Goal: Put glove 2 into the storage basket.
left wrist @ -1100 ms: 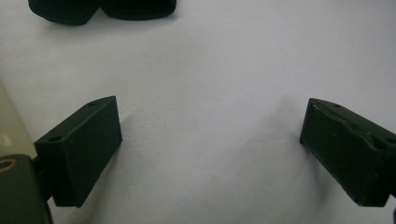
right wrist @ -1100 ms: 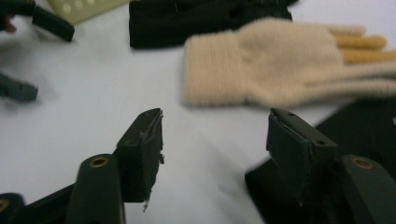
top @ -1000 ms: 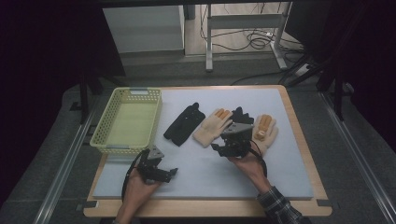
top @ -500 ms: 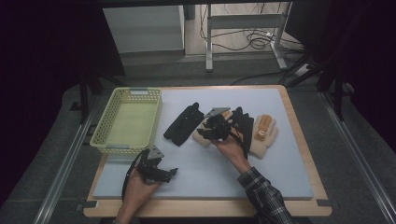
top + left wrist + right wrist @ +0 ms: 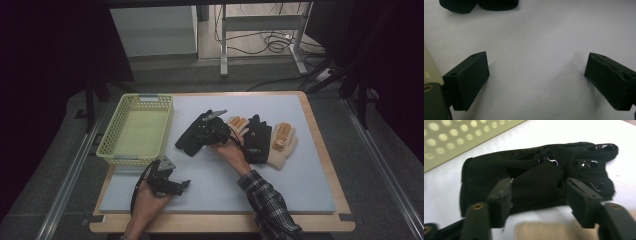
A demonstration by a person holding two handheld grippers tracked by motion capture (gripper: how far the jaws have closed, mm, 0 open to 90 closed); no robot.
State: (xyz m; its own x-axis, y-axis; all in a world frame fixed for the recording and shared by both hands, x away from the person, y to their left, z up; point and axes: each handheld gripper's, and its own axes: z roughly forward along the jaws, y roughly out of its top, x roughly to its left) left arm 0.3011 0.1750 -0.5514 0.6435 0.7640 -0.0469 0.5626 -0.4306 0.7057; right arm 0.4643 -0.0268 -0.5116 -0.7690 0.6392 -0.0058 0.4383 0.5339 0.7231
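Four gloves lie in a row on the pale mat [image 5: 300, 185]: a black glove [image 5: 187, 142] at the left, a tan glove [image 5: 240, 124], another black glove [image 5: 258, 140] and a tan glove with orange fingertips [image 5: 282, 145]. My right gripper [image 5: 204, 134] is over the leftmost black glove [image 5: 486, 172]. In the right gripper view that gripper [image 5: 540, 195] is open, its jaws standing either side of a raised fold of the glove. My left gripper [image 5: 175, 186] rests low at the front left of the mat; in its own view the left gripper [image 5: 537, 62] is open with bare mat between the jaws.
A yellow-green mesh basket [image 5: 115, 150] stands at the table's left, and its perforated wall [image 5: 461, 140] is close behind the black glove. Wooden table edges frame the mat. Metal rails run along both sides of the table.
My right gripper has travelled left from the gloves at the right to the leftmost black glove. The left gripper has stayed where it was.
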